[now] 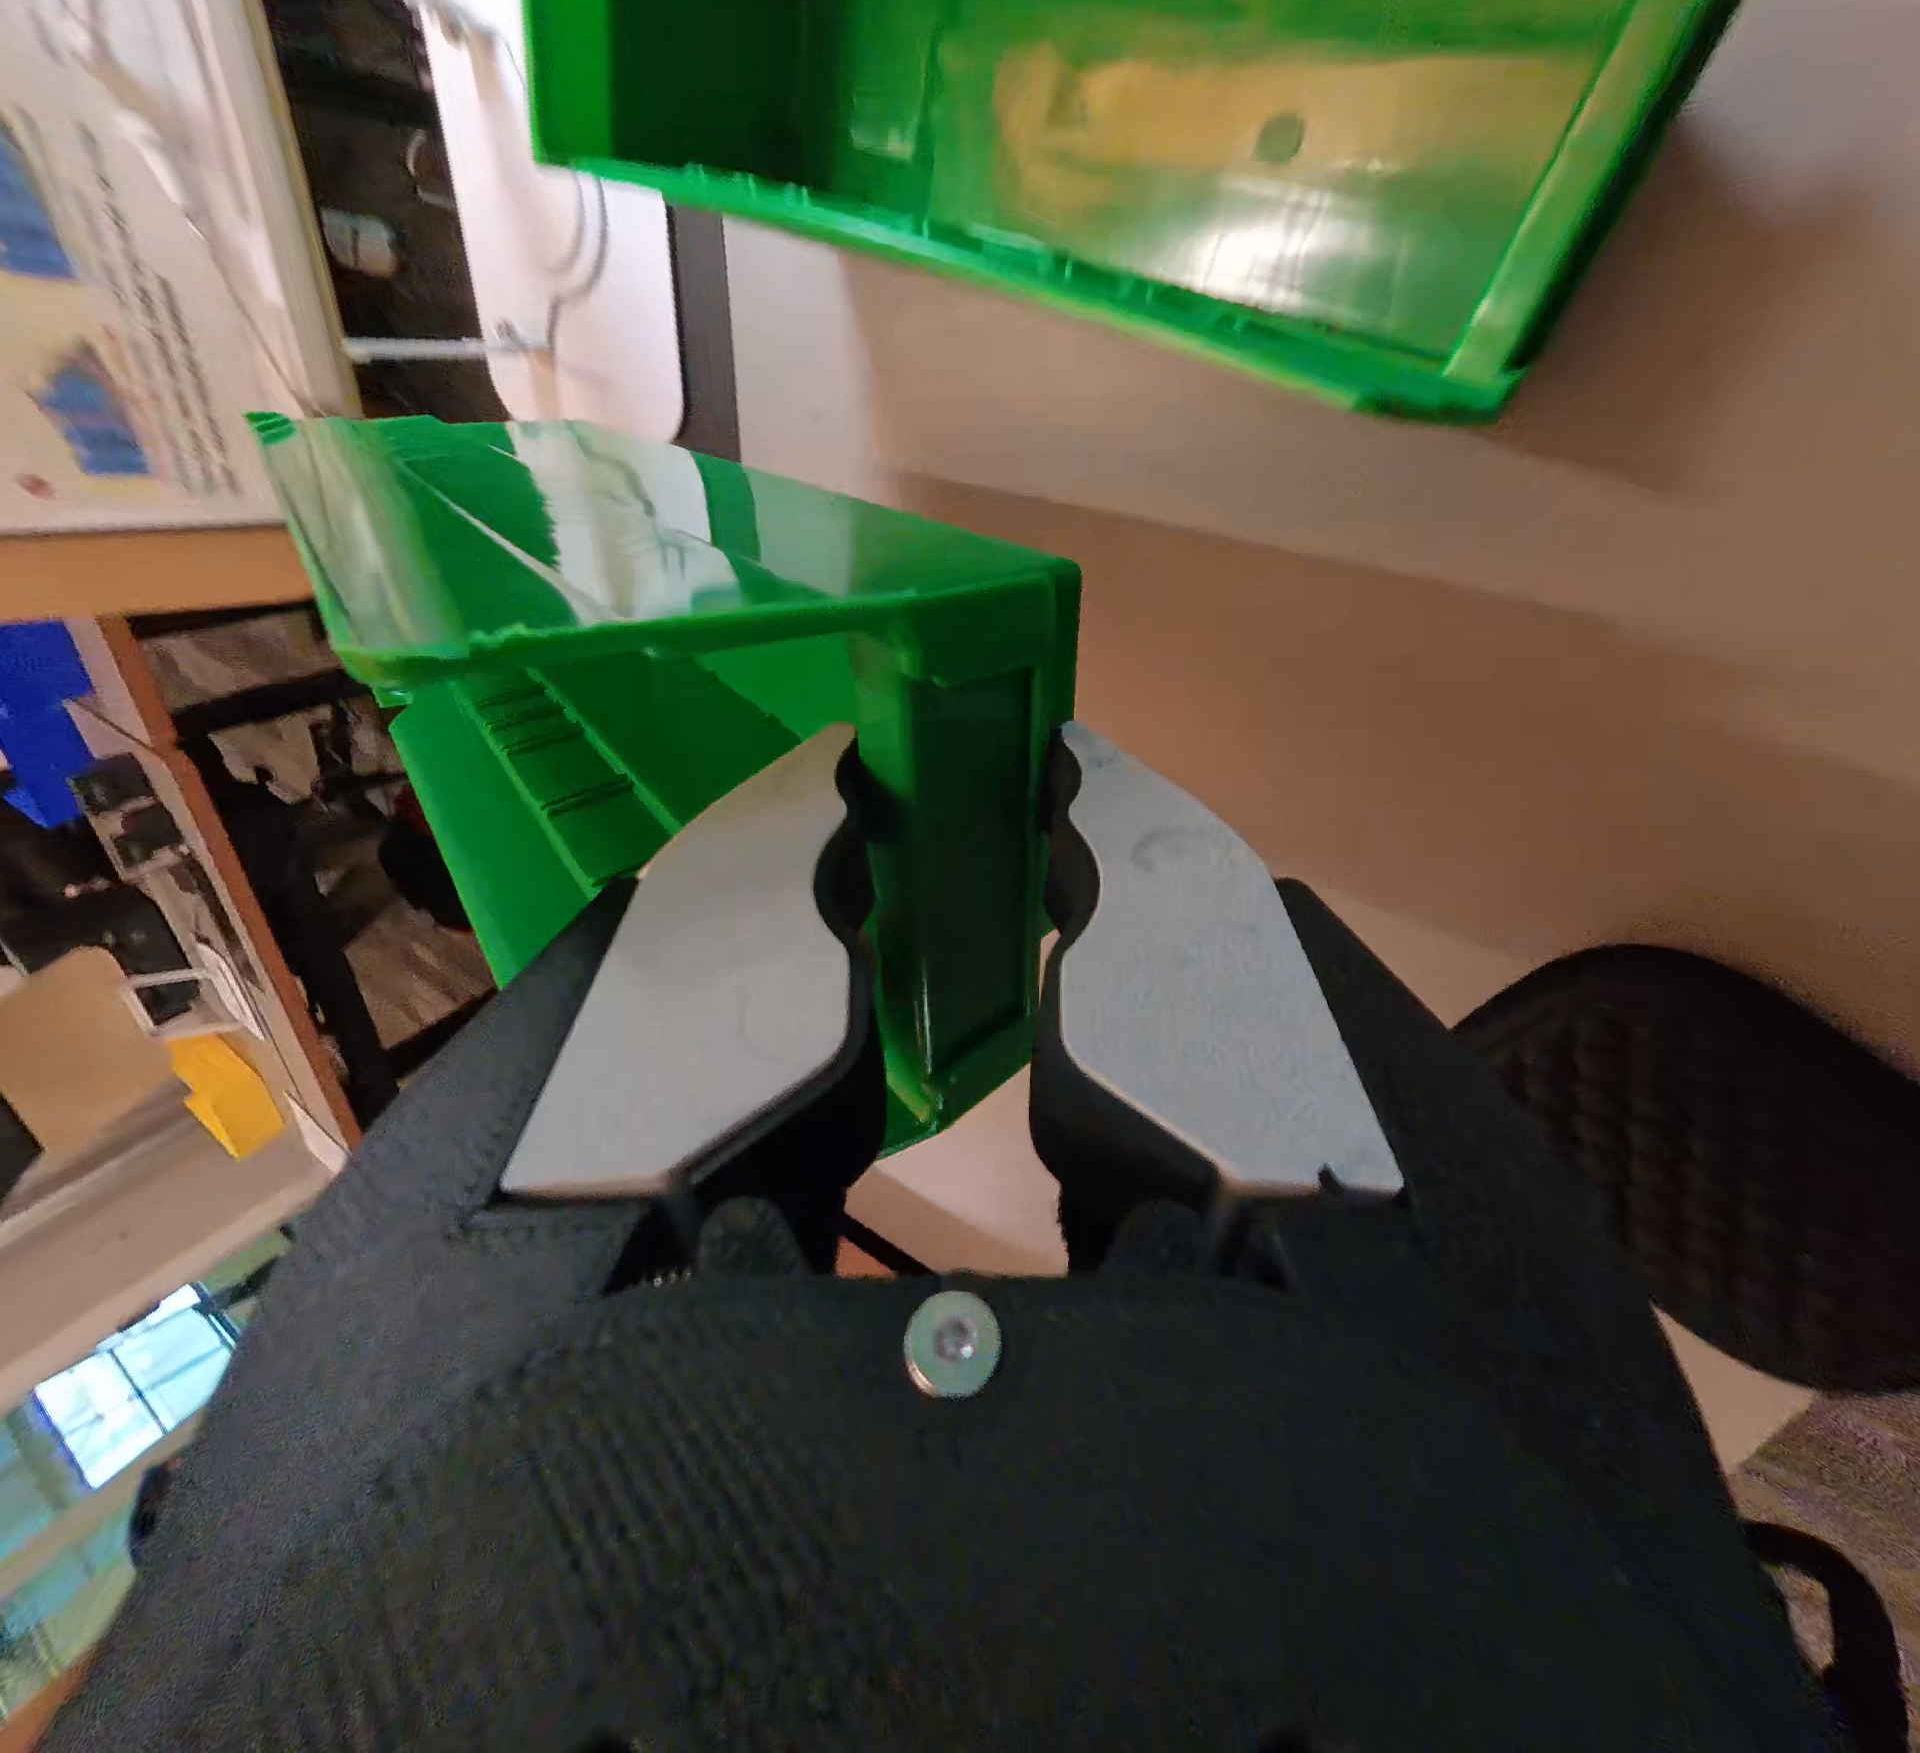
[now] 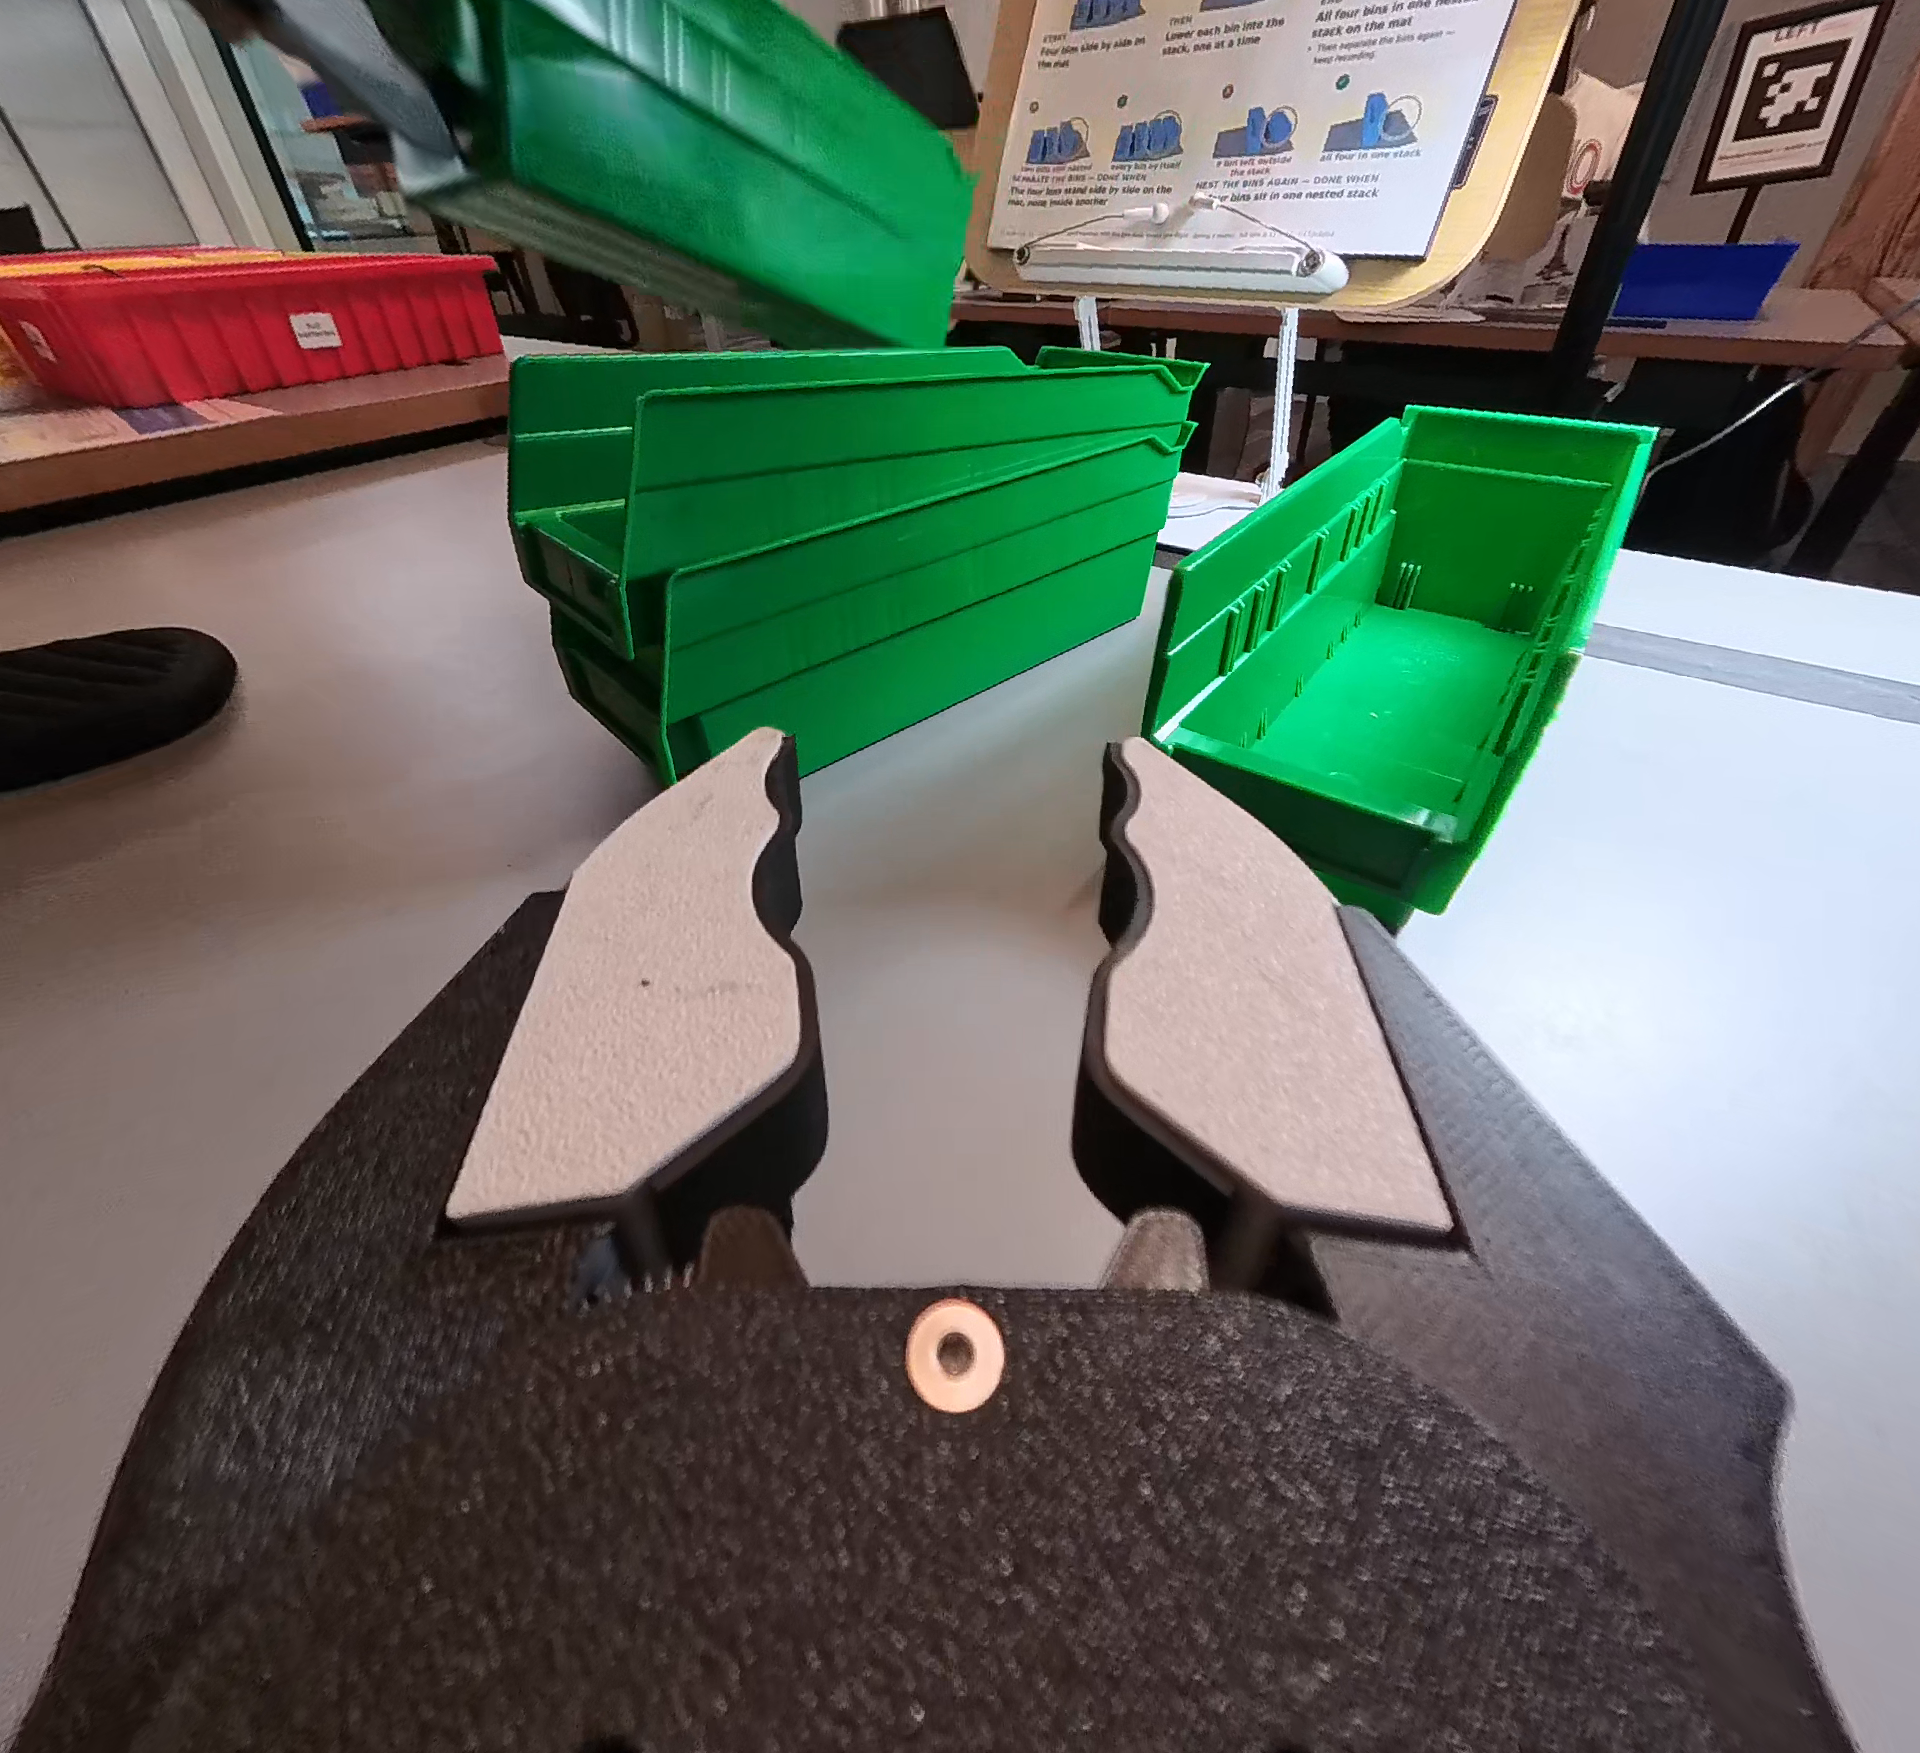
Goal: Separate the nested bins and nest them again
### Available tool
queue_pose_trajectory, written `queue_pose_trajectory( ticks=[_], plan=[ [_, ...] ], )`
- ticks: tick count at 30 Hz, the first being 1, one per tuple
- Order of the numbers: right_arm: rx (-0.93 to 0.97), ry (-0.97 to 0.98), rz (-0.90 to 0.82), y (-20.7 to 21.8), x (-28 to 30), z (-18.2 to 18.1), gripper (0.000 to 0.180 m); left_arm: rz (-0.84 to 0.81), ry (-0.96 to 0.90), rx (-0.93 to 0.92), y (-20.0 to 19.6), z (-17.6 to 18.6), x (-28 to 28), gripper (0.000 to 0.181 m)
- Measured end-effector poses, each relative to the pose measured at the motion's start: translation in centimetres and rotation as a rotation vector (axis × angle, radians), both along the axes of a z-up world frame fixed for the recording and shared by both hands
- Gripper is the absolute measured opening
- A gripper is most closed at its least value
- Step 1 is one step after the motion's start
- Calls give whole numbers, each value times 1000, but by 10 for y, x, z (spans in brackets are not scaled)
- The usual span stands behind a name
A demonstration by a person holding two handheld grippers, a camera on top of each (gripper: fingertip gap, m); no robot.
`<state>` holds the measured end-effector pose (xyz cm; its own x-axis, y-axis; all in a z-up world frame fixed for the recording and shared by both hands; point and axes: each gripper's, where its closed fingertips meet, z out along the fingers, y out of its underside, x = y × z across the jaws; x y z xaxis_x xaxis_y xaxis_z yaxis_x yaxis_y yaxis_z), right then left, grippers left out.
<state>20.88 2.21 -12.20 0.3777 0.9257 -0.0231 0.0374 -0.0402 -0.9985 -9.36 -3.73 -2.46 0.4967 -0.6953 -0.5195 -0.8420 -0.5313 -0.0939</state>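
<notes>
The left tongs point(image 1: 951, 882) pinch the end wall of a green bin point(image 1: 665, 623), held tilted in the air above the nested stack point(image 2: 852, 540) on the bench point(image 2: 364, 685). The right tongs point(image 2: 951, 830) are spread and empty, low over the bench. A single bin point(image 2: 1392, 654) stands just right of the stack.

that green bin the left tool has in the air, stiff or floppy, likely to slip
Probably stiff: the lifted green bin, held by one end in the left tool, keeps straight walls. Likely light, being thin-walled and empty like the single bin. Its glossy plastic may slip or swing.
</notes>
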Motion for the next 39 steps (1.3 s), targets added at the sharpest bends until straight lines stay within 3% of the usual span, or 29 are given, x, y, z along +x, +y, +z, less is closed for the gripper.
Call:
queue_pose_trajectory(
  ticks=[10,16,21,24,28,32,39],
  plan=[
    [-8,-22,-2,1,-2,-4,59,91,92,66,6,-126,-67,31],
    [-1,-18,-9,1,-1,-3,58,11,208,128,14,-161,-81,31],
    [-3,-22,-7,1,-2,-4,58,16,203,203,19,-174,-89,36],
    [-3,-23,-7,1,-2,-4,58,56,92,239,17,-174,-81,55],
    [3,-29,-4,0,-3,-5,57,47,-178,384,9,-150,-44,56],
    [51,-87,17,-7,-11,-7,56,34,-445,410,-13,-143,-4,57],
    [287,-339,310,-81,-93,7,51,17,-810,418,-48,-149,45,54]
  ],
)
